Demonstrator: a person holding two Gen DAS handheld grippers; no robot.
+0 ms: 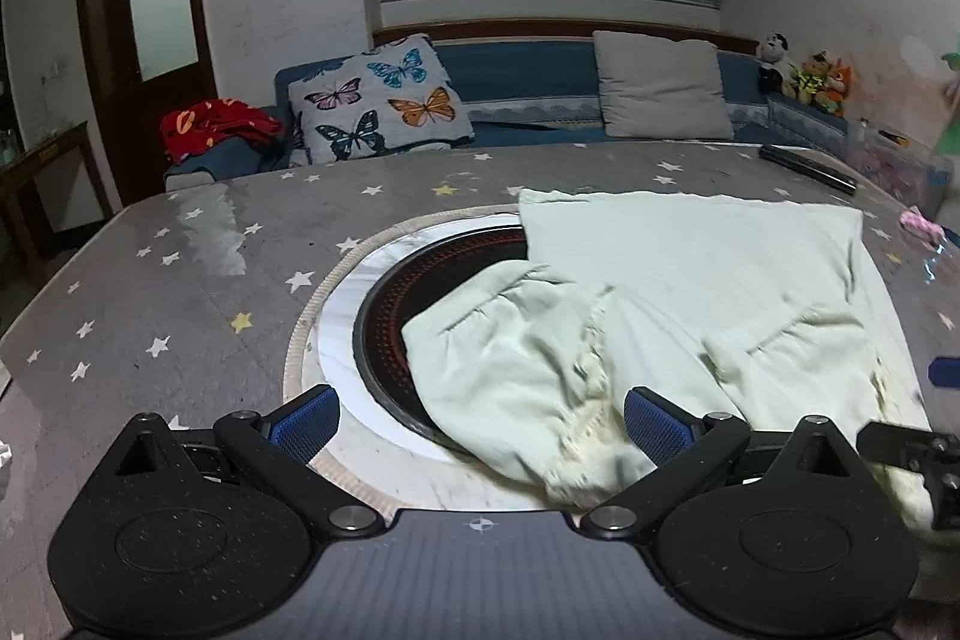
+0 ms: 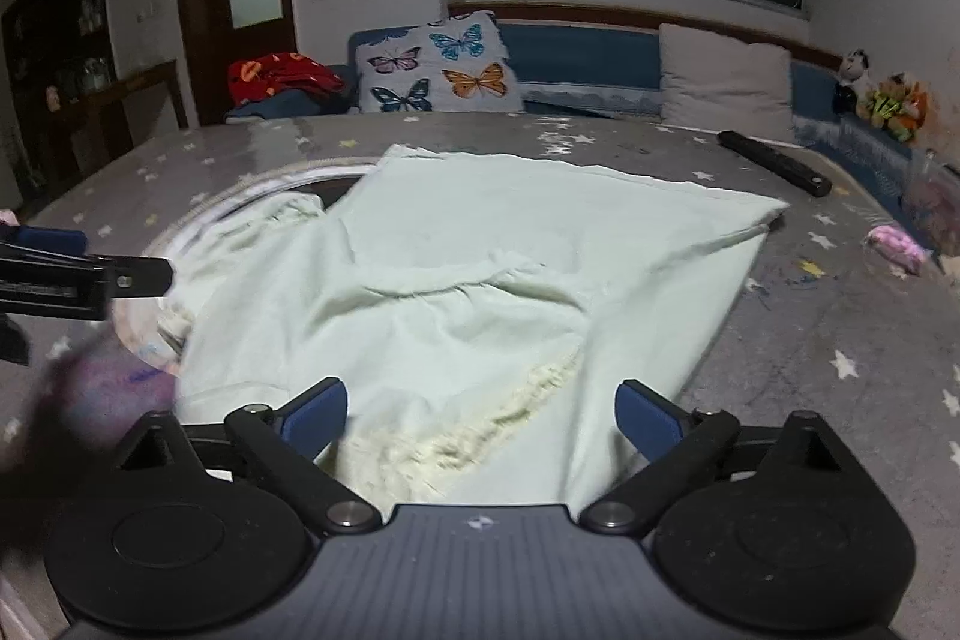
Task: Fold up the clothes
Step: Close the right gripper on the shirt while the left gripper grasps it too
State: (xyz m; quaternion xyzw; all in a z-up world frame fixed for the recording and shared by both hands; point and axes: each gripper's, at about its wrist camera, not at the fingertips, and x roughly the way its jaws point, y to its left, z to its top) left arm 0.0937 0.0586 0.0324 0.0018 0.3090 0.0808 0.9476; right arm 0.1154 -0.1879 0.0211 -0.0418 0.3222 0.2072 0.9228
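Lying across table (image 2: 810,340) centre, pale green garment (image 2: 480,268), far hem straight, both claws spread

At centre frame the garment (image 2: 480,280) is pale mint green, its frilled trim cream-yellow. The tablecloth (image 1: 180,292) is grey with white and yellow stars. Lower frame, the gripper pads (image 1: 306,421) are blue on black arms. Upper left, a white cushion (image 1: 378,100) bears multicoloured butterflies beside a red, possibly orange-patterned, blanket (image 1: 216,124).
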